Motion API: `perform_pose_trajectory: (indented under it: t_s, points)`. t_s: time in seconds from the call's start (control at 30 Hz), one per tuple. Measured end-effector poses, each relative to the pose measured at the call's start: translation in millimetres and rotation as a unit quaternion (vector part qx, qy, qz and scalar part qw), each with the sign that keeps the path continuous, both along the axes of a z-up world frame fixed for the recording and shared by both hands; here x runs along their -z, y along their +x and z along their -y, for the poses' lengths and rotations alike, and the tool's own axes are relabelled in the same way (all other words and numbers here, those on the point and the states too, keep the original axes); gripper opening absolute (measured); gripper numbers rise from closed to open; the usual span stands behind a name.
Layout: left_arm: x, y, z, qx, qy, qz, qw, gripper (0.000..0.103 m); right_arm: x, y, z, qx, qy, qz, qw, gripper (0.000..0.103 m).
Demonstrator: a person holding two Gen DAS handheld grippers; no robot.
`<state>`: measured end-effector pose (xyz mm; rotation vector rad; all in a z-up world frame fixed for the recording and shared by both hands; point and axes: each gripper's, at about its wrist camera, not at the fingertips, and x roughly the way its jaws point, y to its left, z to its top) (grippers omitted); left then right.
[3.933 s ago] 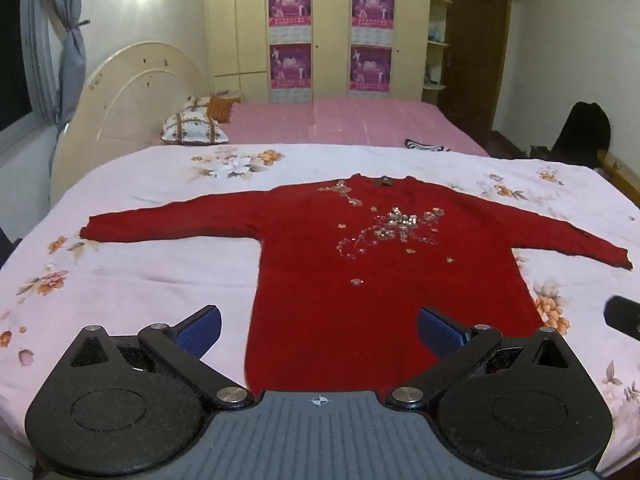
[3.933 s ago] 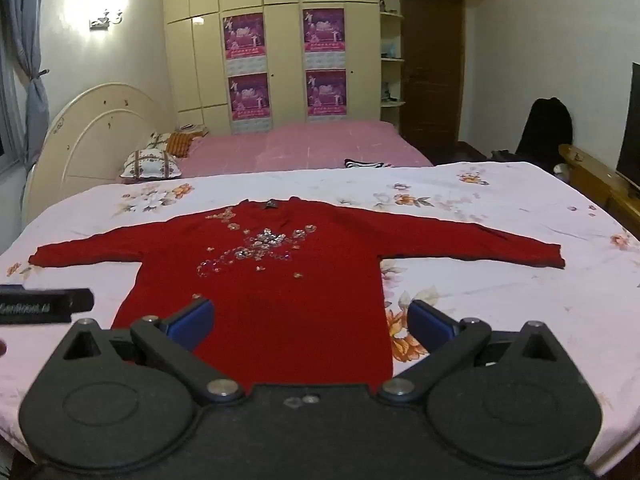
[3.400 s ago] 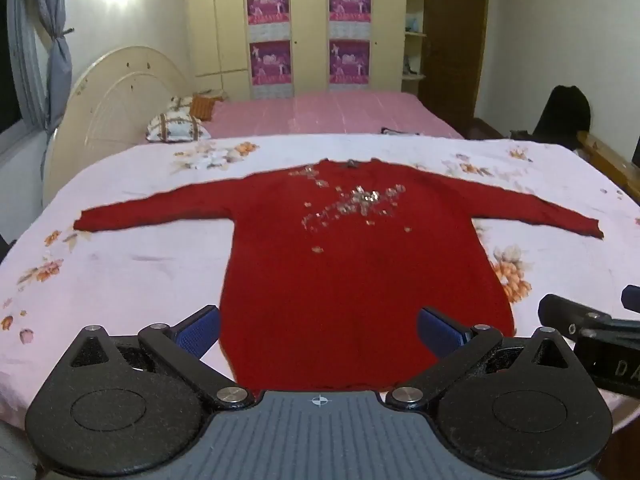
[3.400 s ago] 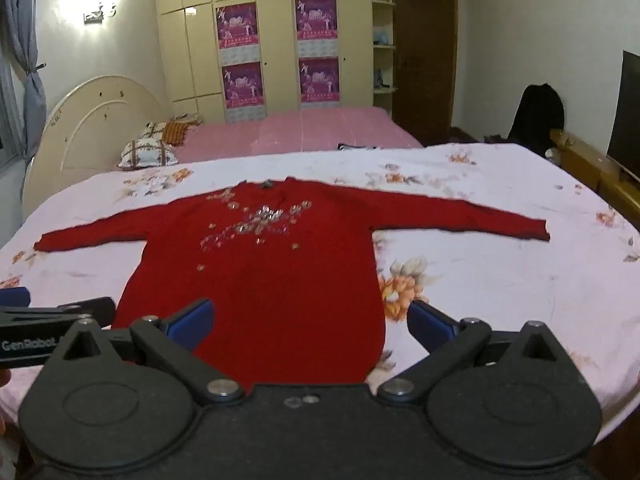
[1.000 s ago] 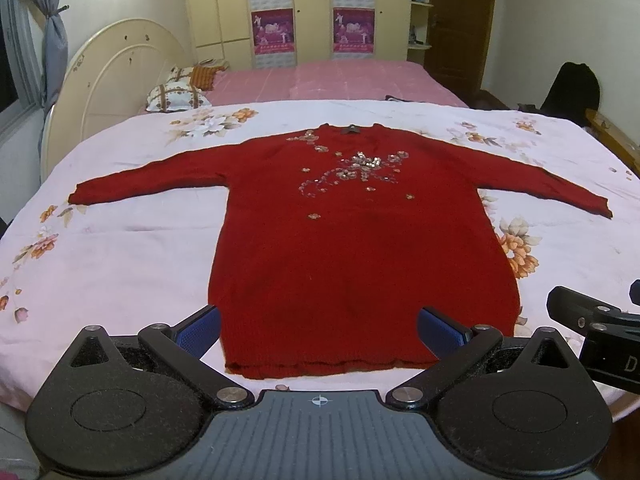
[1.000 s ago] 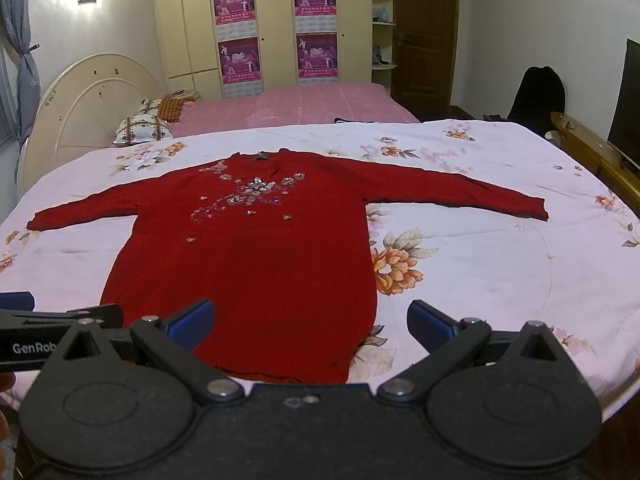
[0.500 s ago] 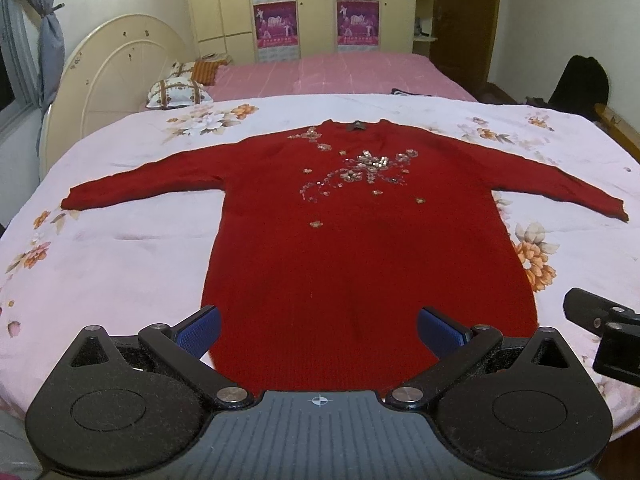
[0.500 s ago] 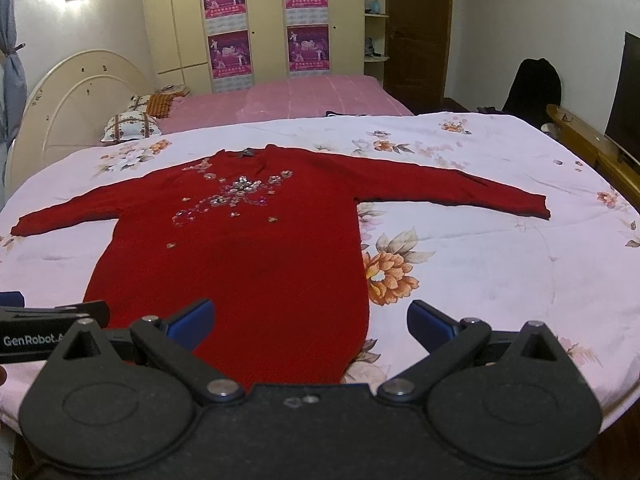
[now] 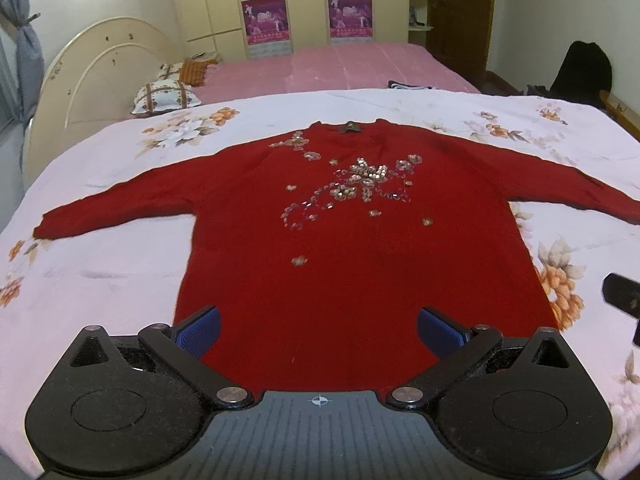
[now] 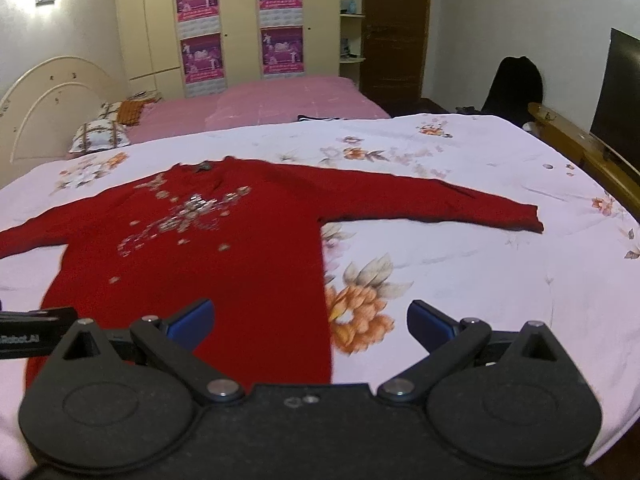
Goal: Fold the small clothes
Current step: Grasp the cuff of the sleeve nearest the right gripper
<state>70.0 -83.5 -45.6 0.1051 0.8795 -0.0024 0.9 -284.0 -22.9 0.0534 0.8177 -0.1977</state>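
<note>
A red long-sleeved sweater [image 9: 344, 248] with sequin flowers on the chest lies flat and face up on the floral bedspread [image 9: 100, 268], sleeves spread to both sides, neck away from me. My left gripper [image 9: 318, 330] hovers open over the sweater's lower hem, nothing between its blue pads. The right gripper [image 10: 310, 320] is also open, above the sweater's [image 10: 208, 248] lower right edge, with an orange printed flower under it. The right sleeve cuff [image 10: 524, 218] reaches toward the bed's right side. Each view catches a black piece of the other gripper at its edge.
A second bed with a pink cover [image 9: 344, 64] and pillows [image 9: 164, 96] lies beyond, against a cream headboard [image 9: 80, 80]. A wardrobe with posters [image 10: 240, 20] fills the back wall. A wooden bed frame [image 10: 580, 148], a dark screen and a black bag [image 10: 516, 84] are at right.
Both grippers have moved forward and lower over the bed, so the sweater looks larger and its hem now runs under them. The sweater itself has not moved; both stay open.
</note>
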Motion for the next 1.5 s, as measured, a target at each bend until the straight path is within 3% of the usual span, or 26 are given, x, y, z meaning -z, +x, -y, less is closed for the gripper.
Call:
perform_pose_trajectory:
  t_s: [0.47,0.77,0.8,0.9,1.03,1.27,1.37,1.43,1.5]
  points:
    - [47,117,40,0.017,0.004,-0.012,0.9998,0.103,54,90,94,0.076,0.015,-0.015,0.997,0.101]
    - [76,190,74,0.036,0.018,-0.010,0.9991,0.103,92,133,186,0.165,0.053,-0.028,0.984,0.098]
    - [79,197,77,0.036,0.021,-0.010,0.9991,0.103,97,137,199,0.178,0.062,-0.031,0.982,0.093]
    - [89,216,83,0.035,0.024,-0.015,0.9990,0.103,111,144,231,0.214,0.097,-0.037,0.971,0.056]
    - [99,231,88,0.028,0.030,-0.021,0.9989,0.103,128,150,271,0.260,0.124,-0.035,0.957,0.059]
    - [110,246,88,0.020,0.033,-0.030,0.9988,0.103,139,159,329,0.323,0.153,0.015,0.934,0.059]
    - [111,251,86,0.017,0.032,-0.032,0.9988,0.103,143,168,345,0.332,0.137,0.024,0.933,0.039]
    - [110,253,82,0.012,0.027,-0.032,0.9991,0.103,145,169,351,0.334,0.133,0.032,0.933,0.014]
    - [109,255,77,0.007,0.022,-0.034,0.9992,0.103,145,168,353,0.330,0.131,0.044,0.934,0.008]
